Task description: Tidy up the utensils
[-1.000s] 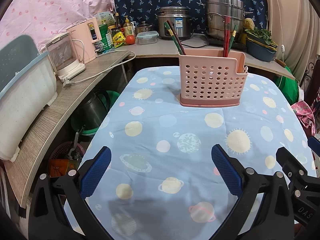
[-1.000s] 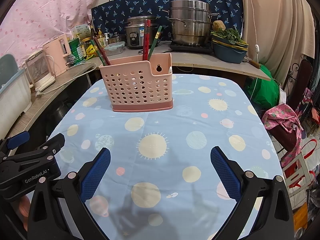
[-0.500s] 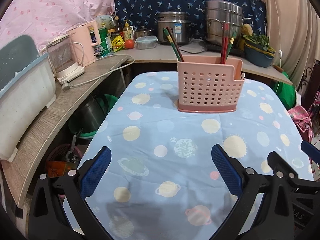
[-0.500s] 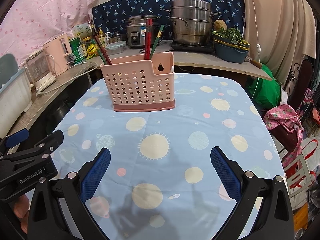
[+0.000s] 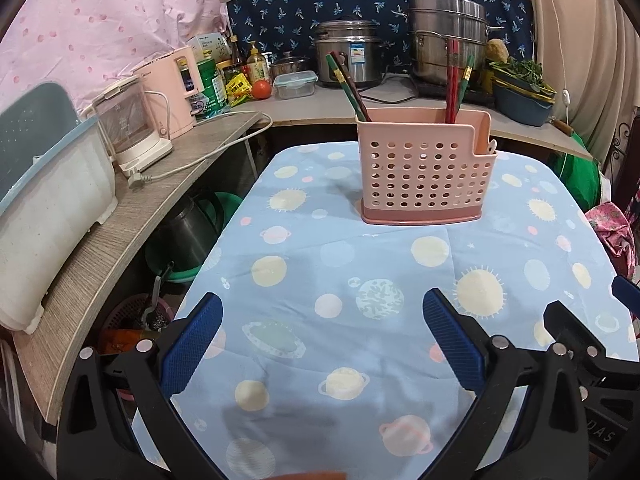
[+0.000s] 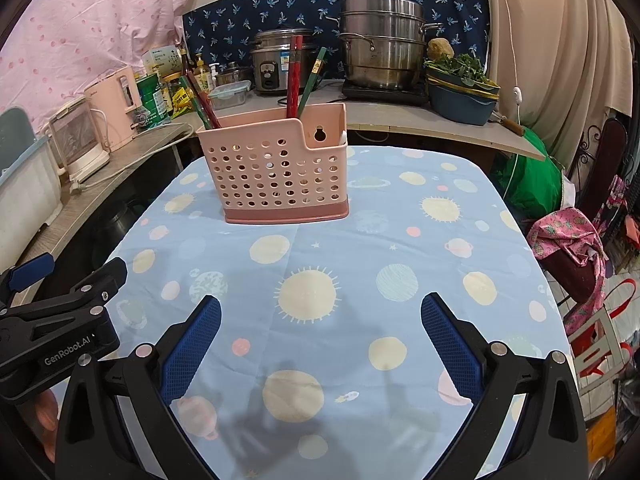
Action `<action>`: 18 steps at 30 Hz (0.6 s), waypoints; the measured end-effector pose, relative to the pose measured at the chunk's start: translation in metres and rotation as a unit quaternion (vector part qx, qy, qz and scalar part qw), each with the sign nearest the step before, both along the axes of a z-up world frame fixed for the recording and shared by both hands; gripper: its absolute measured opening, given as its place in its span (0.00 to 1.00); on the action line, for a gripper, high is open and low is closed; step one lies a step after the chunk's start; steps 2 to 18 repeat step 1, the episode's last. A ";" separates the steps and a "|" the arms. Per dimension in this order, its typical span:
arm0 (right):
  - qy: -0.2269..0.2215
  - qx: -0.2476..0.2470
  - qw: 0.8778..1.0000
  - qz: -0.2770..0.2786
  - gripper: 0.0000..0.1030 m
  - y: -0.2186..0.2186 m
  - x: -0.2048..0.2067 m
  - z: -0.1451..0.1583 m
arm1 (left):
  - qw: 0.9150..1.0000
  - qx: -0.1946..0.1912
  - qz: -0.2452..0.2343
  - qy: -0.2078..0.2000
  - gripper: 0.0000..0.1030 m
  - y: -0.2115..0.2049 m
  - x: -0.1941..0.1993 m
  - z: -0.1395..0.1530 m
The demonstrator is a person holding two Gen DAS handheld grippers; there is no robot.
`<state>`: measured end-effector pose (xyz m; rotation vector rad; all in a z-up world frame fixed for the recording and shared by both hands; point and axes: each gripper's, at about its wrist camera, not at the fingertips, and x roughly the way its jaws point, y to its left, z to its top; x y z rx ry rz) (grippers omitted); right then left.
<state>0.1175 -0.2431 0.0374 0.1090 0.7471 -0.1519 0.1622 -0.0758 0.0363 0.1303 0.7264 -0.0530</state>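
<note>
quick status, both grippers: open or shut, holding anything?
Left gripper: open, holding nothing, above the tablecloth.
Right gripper: open, holding nothing, above the tablecloth.

Left wrist: low over the planet-print blue tablecloth (image 5: 340, 264), facing the perforated pink plastic utensil caddy (image 5: 424, 172).
Right wrist: alongside, rightward, facing likewise.
Shared: caddy (image 6: 276, 168), tablecloth (image 6: 360, 240), far counter.

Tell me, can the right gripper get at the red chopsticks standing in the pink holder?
Probably yes. The right gripper is open and empty, only bare tablecloth lies before the holder, and the red chopsticks stick up above its rim.
</note>
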 end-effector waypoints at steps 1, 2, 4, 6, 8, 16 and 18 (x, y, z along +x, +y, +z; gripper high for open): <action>0.000 0.001 1.000 0.000 0.94 0.000 -0.001 0.000 | 1.000 -0.001 0.001 0.000 0.93 0.000 0.000 0.000; 0.000 0.001 1.000 0.000 0.94 0.000 -0.001 0.000 | 1.000 -0.001 0.001 0.000 0.93 0.000 0.000 0.000; 0.000 0.001 1.000 0.000 0.94 0.000 -0.001 0.000 | 1.000 -0.001 0.001 0.000 0.93 0.000 0.000 0.000; 0.000 0.001 1.000 0.000 0.94 0.000 -0.001 0.000 | 1.000 -0.001 0.001 0.000 0.93 0.000 0.000 0.000; 0.000 0.001 1.000 0.000 0.94 0.000 -0.001 0.000 | 1.000 -0.001 0.001 0.000 0.93 0.000 0.000 0.000; 0.000 0.001 1.000 0.000 0.94 0.000 -0.001 0.000 | 1.000 -0.001 0.001 0.000 0.93 0.000 0.000 0.000; 0.000 0.001 1.000 0.000 0.94 0.000 -0.001 0.000 | 1.000 -0.001 0.001 0.000 0.93 0.000 0.000 0.000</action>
